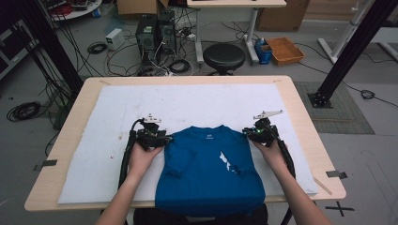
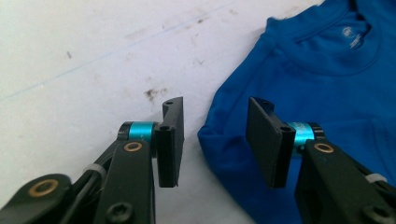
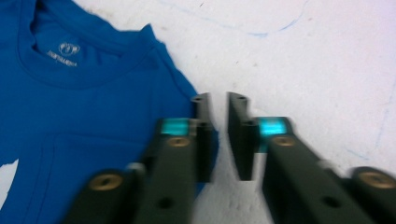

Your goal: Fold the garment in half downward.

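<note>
A blue T-shirt (image 1: 209,168) lies flat on the white mat (image 1: 187,101), collar away from me, sleeves folded in, its hem hanging over the table's front edge. A white mark (image 1: 227,161) shows on its chest. My left gripper (image 1: 165,139) sits at the shirt's left shoulder. In the left gripper view the gripper (image 2: 215,140) is open wide, with the shirt (image 2: 327,70) edge lying between and under its jaws. My right gripper (image 1: 248,133) is at the right shoulder. In the blurred right gripper view the gripper (image 3: 219,135) stands narrowly open beside the shirt (image 3: 70,93) edge, with mat showing in the gap.
The mat covers most of the wooden table (image 1: 300,117); stains mark it near the left gripper. Beyond the far edge stand a black stool (image 1: 224,56), computer towers (image 1: 155,30), floor cables and an orange bin (image 1: 285,50). Black frame posts (image 1: 347,51) flank the table.
</note>
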`<state>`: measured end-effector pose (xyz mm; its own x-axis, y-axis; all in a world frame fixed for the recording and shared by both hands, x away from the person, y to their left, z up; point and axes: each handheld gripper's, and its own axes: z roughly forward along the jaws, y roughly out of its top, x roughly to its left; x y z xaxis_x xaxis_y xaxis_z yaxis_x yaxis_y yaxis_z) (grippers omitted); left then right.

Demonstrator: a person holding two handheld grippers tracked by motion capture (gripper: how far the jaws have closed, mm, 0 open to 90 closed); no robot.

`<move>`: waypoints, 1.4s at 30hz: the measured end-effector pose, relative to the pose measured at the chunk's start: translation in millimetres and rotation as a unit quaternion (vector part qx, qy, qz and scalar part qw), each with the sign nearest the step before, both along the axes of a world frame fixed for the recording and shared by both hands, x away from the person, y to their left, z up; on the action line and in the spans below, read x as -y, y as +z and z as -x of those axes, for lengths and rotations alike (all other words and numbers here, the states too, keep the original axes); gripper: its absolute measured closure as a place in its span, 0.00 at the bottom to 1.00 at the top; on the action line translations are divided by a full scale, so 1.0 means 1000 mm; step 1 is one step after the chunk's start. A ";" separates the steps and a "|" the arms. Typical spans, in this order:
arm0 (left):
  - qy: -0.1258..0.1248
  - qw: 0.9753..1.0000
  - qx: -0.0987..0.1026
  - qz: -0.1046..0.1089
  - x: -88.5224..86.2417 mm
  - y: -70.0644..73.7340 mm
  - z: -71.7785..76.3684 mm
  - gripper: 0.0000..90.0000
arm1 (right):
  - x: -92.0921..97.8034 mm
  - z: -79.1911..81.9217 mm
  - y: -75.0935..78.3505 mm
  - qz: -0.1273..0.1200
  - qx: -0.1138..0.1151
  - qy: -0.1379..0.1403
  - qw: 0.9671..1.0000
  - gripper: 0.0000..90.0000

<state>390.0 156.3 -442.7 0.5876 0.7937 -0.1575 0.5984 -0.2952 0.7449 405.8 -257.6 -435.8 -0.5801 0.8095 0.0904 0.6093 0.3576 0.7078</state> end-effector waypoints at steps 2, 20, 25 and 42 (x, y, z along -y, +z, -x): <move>-0.007 1.000 0.004 0.000 0.002 0.001 -0.002 0.61 | 0.002 -0.001 0.001 -0.014 0.002 -0.002 1.000 0.75; -0.028 0.999 0.003 -0.018 0.025 0.006 -0.018 0.63 | -0.021 -0.017 0.005 -0.010 0.002 0.040 0.999 0.68; -0.047 0.998 -0.003 -0.052 0.038 0.002 -0.024 0.65 | -0.042 -0.027 -0.003 0.022 -0.025 0.066 0.997 0.66; -0.048 0.996 0.036 -0.068 0.040 0.011 -0.059 0.98 | -0.042 -0.057 0.004 0.012 0.015 0.059 0.998 0.98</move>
